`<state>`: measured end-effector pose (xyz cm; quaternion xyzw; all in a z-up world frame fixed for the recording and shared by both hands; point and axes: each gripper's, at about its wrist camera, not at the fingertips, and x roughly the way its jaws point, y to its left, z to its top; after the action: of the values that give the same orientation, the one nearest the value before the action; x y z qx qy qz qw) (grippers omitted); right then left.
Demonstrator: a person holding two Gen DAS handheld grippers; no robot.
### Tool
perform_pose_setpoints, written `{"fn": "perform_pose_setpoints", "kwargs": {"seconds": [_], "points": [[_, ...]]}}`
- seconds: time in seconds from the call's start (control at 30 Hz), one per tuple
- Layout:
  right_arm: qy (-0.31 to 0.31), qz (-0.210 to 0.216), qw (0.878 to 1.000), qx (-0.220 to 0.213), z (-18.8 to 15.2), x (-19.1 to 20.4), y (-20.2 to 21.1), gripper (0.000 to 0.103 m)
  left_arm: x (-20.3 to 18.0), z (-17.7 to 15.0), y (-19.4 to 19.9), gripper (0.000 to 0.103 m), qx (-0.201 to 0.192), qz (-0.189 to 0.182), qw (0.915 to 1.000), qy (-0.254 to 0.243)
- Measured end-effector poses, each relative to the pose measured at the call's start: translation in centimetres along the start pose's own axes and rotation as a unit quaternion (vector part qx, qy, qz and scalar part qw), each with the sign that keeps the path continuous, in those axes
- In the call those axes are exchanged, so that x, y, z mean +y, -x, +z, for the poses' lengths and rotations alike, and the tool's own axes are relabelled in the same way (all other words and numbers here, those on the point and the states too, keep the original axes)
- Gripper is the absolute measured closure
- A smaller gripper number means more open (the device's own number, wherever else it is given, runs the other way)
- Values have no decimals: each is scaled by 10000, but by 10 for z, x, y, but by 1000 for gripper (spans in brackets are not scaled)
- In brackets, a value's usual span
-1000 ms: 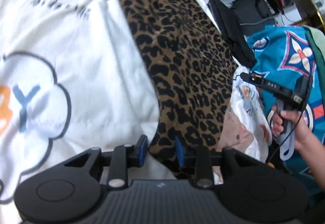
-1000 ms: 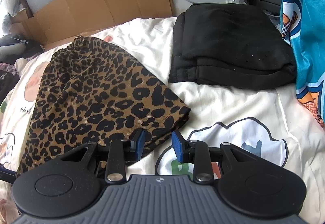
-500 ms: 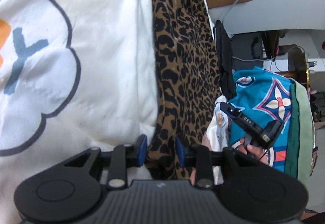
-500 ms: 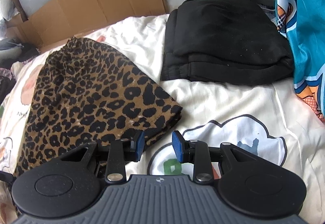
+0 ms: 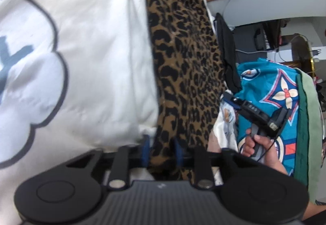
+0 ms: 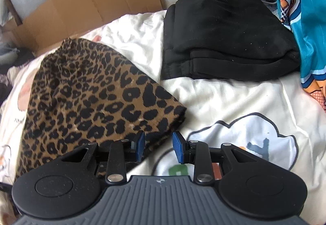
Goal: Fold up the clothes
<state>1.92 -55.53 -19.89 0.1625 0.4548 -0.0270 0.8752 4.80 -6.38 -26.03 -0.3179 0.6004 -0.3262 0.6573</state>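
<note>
A folded leopard-print garment (image 6: pixel 97 102) lies on the white cloud-print bed sheet (image 6: pixel 234 92). My right gripper (image 6: pixel 159 145) is open at the garment's near right corner, with its left finger over the fabric and its right finger over the sheet. In the left wrist view the leopard-print garment (image 5: pixel 183 74) runs away from me in a long strip. Its near edge sits between the fingers of my left gripper (image 5: pixel 161 150), which is open with a narrowed gap. A hand (image 5: pixel 256 143) holds the right gripper (image 5: pixel 254 110) at the garment's far side.
A folded black garment (image 6: pixel 224 41) lies behind the leopard one. Teal patterned cloth (image 6: pixel 301 21) hangs at the right, with green fabric (image 5: pixel 309 112) beside it. Flattened cardboard (image 6: pixel 91 6) stands at the back, with a cable over it.
My left gripper's fingers have drawn a little closer together around the leopard fabric, and its view has swung. The right gripper has barely moved.
</note>
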Motion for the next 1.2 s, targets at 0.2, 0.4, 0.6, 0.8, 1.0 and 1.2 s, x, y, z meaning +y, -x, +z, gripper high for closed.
{"fn": "perform_pose_setpoints", "kwargs": {"seconds": [0.2, 0.4, 0.6, 0.8, 1.0, 1.2], "points": [[-157, 195, 9996, -122, 10, 1, 4, 66, 2, -2, -1, 89, 117, 104, 9998, 90], [-141, 233, 9996, 4, 4, 4, 1, 66, -2, 0, -9, 75, 70, -72, 9998, 155], [-390, 356, 9986, 82, 2, 1, 2, 66, -7, -3, -12, 90, 142, -117, 9997, 139], [-393, 296, 9987, 121, 1, -2, 0, 66, -7, -9, -10, 80, 85, -51, 9996, 272], [-483, 271, 9984, 108, -2, -7, -1, 66, -18, -17, -13, 87, 32, 168, 9995, 261], [-497, 325, 9982, 77, -4, -8, 1, 66, -17, -20, -16, 82, -39, 153, 9985, 525]]}}
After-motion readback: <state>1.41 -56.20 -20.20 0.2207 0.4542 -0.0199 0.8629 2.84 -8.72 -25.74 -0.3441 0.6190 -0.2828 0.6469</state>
